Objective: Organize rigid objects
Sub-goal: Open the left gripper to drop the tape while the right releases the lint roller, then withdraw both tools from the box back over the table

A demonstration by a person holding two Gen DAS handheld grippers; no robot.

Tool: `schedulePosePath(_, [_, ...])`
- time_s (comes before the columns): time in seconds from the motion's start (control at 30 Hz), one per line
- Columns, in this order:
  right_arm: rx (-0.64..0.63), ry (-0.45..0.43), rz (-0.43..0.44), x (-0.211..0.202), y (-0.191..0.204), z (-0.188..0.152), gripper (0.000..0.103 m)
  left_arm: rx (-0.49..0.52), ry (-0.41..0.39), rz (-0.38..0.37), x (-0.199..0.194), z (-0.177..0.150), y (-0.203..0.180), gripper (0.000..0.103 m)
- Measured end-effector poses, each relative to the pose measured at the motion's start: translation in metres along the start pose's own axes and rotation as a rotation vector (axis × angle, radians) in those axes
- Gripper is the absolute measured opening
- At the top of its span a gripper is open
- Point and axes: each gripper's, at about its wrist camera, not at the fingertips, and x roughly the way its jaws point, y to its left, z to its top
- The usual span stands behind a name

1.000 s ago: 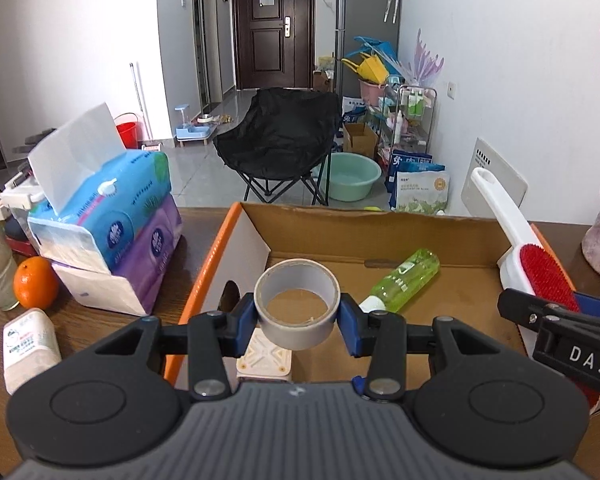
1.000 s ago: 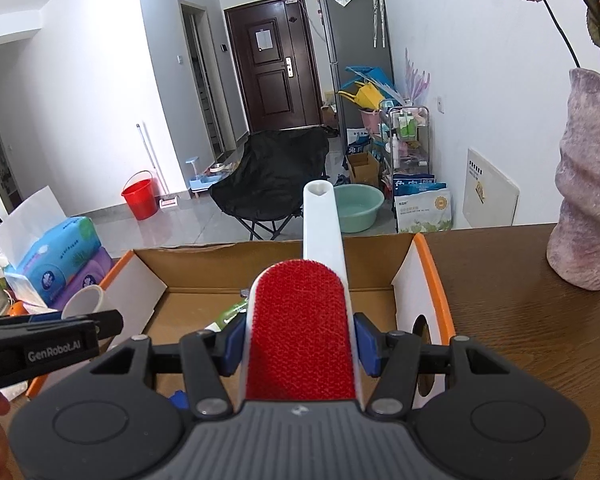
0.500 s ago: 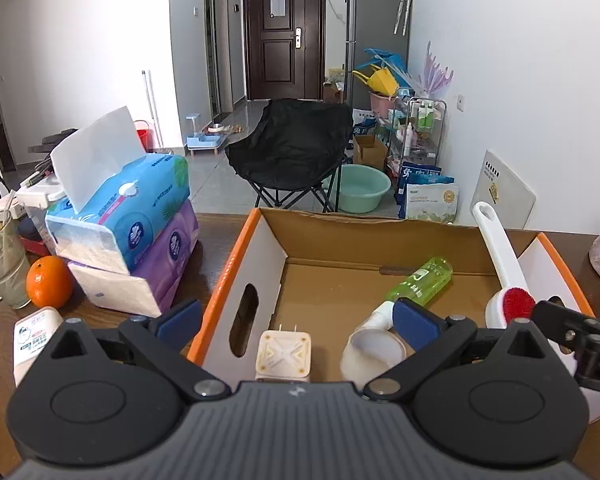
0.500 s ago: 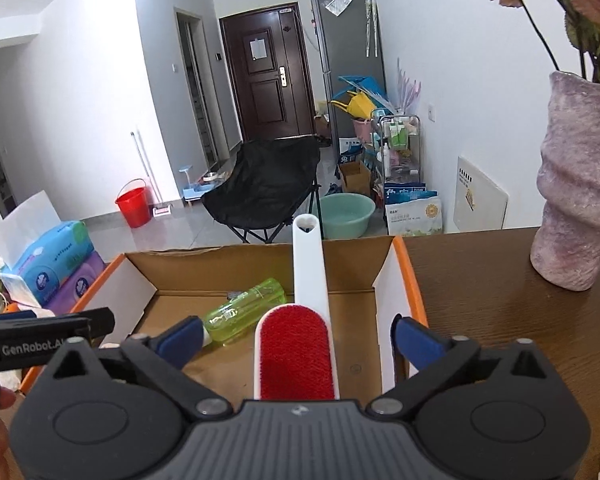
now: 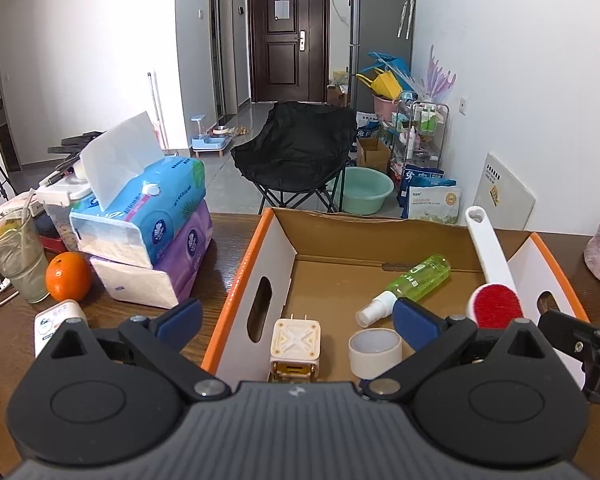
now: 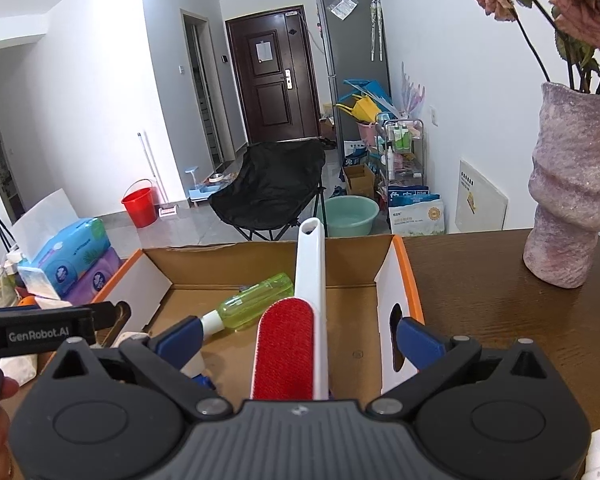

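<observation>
Jaws of both the left gripper (image 5: 296, 320) and right gripper (image 6: 298, 336) are spread wide, holding nothing. Tape roll (image 5: 375, 350) and lint brush (image 6: 296, 328) lie inside the cardboard box (image 5: 256, 256). Risk: the brush handle overhangs the rim and could tip out if a withdrawing gripper clips it.

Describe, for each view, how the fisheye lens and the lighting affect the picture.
Left wrist view: dark corners, the door frame bows, and the floor behind the black chair gleams with glare; the cardboard box is sharp. Right wrist view: walls curve outward, the vase stretches at the edge, and the lint brush is crisp in even daylight.
</observation>
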Motion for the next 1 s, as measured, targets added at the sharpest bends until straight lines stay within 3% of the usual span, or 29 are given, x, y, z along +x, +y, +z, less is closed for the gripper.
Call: schedulePosePath(1.0, [-0.068,-0.075,0.049,-0.125,0.005,-0.04,0.103,0.029,-0.072,-0.09,-0.113,-0.043,0.012,0.103])
